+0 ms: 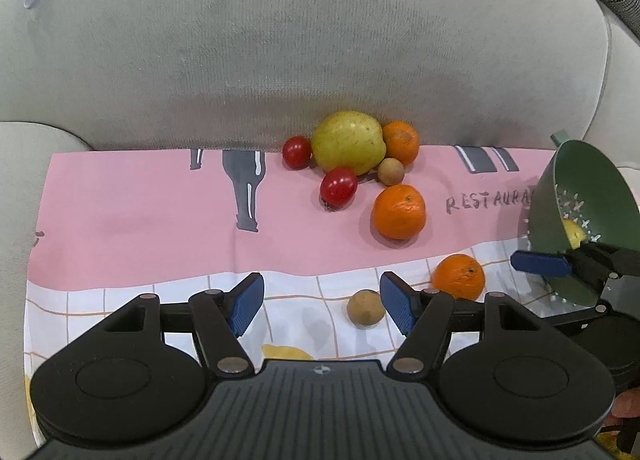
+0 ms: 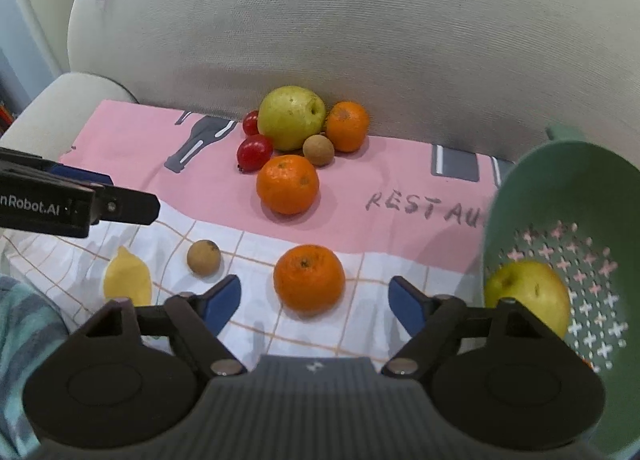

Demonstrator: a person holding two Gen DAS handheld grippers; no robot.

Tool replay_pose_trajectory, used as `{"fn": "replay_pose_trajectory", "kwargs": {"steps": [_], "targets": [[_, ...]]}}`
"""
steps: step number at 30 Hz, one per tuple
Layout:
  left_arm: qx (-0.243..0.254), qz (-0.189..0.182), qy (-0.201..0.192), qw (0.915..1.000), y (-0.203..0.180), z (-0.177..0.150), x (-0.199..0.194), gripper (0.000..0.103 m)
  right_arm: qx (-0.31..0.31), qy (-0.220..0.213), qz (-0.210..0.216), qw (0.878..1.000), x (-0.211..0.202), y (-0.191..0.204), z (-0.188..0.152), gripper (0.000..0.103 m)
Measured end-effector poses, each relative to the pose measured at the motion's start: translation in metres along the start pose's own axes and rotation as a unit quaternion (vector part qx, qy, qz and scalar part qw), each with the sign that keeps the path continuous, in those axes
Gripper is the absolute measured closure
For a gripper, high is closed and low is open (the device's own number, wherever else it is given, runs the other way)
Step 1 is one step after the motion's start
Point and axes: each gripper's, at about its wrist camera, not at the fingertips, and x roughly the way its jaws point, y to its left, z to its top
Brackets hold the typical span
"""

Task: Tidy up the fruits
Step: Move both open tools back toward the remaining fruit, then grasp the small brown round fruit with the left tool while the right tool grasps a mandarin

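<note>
Pink-and-checked cloth over grey woven sofa cushion; smooth orange ahead of spread, empty right gripper; left gripper spread too; perforated green colander, probably plastic, to the right.

Black hand-held gripper with blue fingertip pads, silver screws, ribbed grey body.

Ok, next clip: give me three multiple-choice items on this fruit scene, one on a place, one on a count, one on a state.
1. Where is the yellow-green apple?
A. inside the green perforated plastic colander
B. on the pink cloth
C. in a claw

2. How many round oranges lie on the printed cloth?
A. one
B. three
C. five

3. The right claw is:
A. shut on an orange
B. open, holding nothing
C. gripping the colander

Answers: 1 A, it rests against the colander's holed wall. 2 B, near, middle, far. 3 B, both pads stand clear of the near orange.
</note>
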Motion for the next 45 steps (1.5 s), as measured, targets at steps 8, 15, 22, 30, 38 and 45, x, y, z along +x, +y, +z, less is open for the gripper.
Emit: {"fn": "replay_pose_trajectory", "kwargs": {"steps": [8,15,22,30,38,45], "targets": [[0.016,0.002,0.011,0.9998,-0.002,0.001,0.016,0.025,-0.071,-0.009,-0.028,0.997,0.013,0.015,0.007,0.031],[0.04,-0.004,0.021,0.999,-0.009,-0.004,0.023,0.025,-0.088,0.018,-0.018,0.996,0.027,0.019,0.003,0.049],[0.044,-0.02,0.036,0.9982,-0.016,-0.015,0.033,0.04,-0.07,0.015,-0.008,0.997,0.029,0.015,0.0,0.056],[0.037,-0.025,0.023,0.9987,-0.022,-0.017,0.042,0.051,-0.079,0.014,-0.005,0.997,0.03,0.016,-0.002,0.056],[0.047,-0.043,0.032,0.9974,-0.031,-0.017,0.046,0.07,-0.078,0.014,-0.002,0.997,0.03,0.014,-0.001,0.057],[0.042,-0.031,0.039,0.9979,-0.036,-0.016,0.047,0.072,-0.078,0.016,-0.001,0.997,0.03,0.014,-0.001,0.059]]}}
